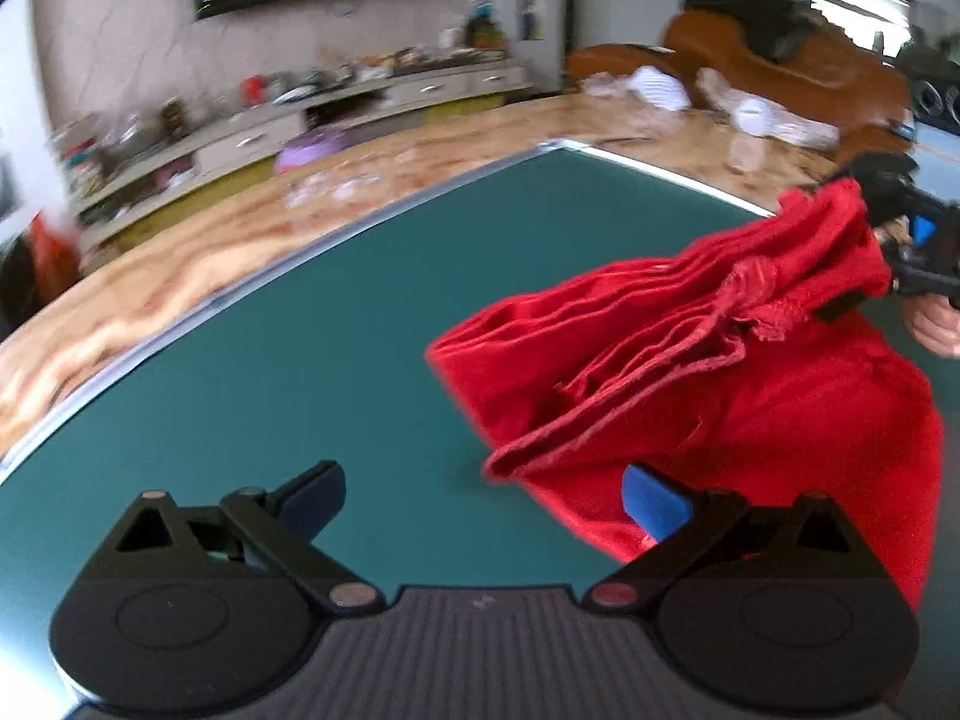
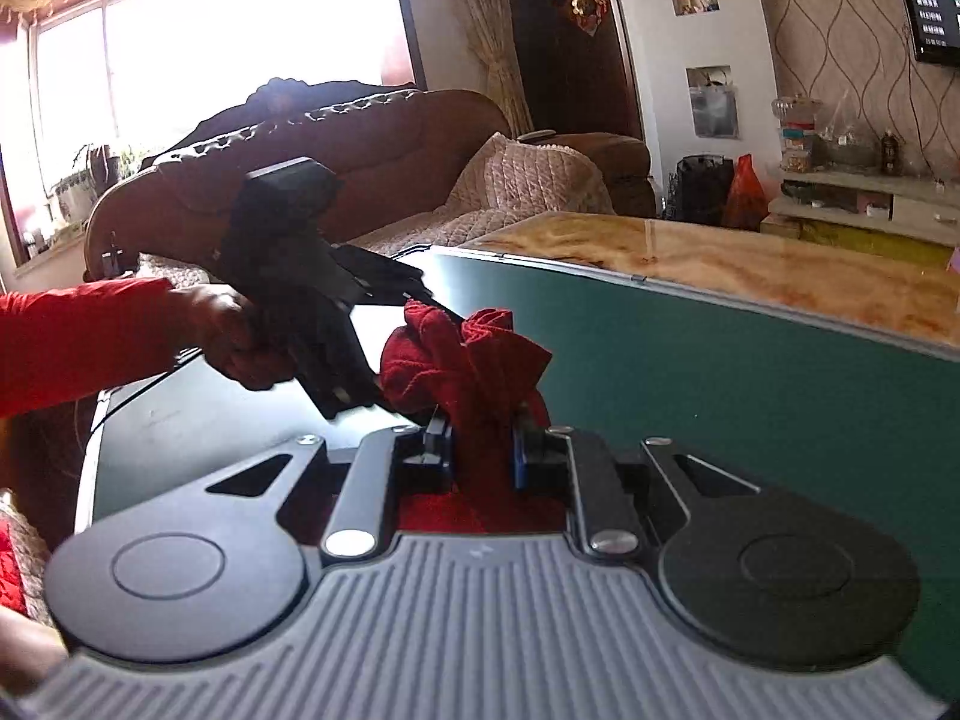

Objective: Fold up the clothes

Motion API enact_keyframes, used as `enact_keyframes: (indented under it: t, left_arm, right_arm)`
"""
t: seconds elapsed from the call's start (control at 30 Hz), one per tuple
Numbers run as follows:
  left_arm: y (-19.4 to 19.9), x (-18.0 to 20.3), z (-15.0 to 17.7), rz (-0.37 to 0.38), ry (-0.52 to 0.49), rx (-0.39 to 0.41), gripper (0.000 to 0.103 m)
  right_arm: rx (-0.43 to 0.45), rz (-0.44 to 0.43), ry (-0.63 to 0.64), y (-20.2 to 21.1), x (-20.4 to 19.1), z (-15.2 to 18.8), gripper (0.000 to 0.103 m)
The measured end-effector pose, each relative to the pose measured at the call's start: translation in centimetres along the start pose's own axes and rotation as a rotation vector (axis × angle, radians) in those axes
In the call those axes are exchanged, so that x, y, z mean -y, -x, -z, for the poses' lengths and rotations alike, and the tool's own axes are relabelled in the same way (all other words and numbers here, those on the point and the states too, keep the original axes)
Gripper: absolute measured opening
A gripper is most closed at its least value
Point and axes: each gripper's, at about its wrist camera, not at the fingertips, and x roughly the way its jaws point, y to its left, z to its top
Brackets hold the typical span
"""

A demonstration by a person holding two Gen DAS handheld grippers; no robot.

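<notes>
The red garment [image 1: 738,372], a soft, napped cloth bunched into ridged folds, hangs above the smooth green mat [image 1: 312,360] on the marble-patterned counter [image 1: 180,276]. The right gripper [image 2: 483,456] is clamped on a gathered wad of it. The left gripper [image 1: 483,501] stands wide apart, empty, beside the garment's lower edge.

The left gripper [image 1: 483,495] hangs over the green mat [image 1: 288,360], jaws wide apart with nothing between them. At three o'clock a red garment [image 1: 720,372] lifts off the mat, its bunched top edge pinched by the right gripper [image 1: 864,222] at two o'clock
</notes>
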Motion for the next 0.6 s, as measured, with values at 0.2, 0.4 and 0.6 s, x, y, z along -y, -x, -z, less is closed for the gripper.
enact_keyframes:
  t: [0.2, 0.4, 0.6]
  left_arm:
    - [-0.5, 0.4, -0.6, 0.054, -0.031, 0.111, 0.1]
    - [-0.9, -0.3, -0.9, 0.173, 0.018, 0.119, 0.075]
    - [-1.3, -0.5, -0.7, 0.231, 0.051, 0.119, 0.047]
  right_arm:
    - [-0.001, -0.008, 0.003, 0.4, -0.4, 0.1, 0.021]
    - [0.006, -0.001, -0.02, 1.1, -0.7, 0.8, 0.021]
    - [0.015, 0.034, -0.054, 1.2, -0.3, 1.2, 0.021]
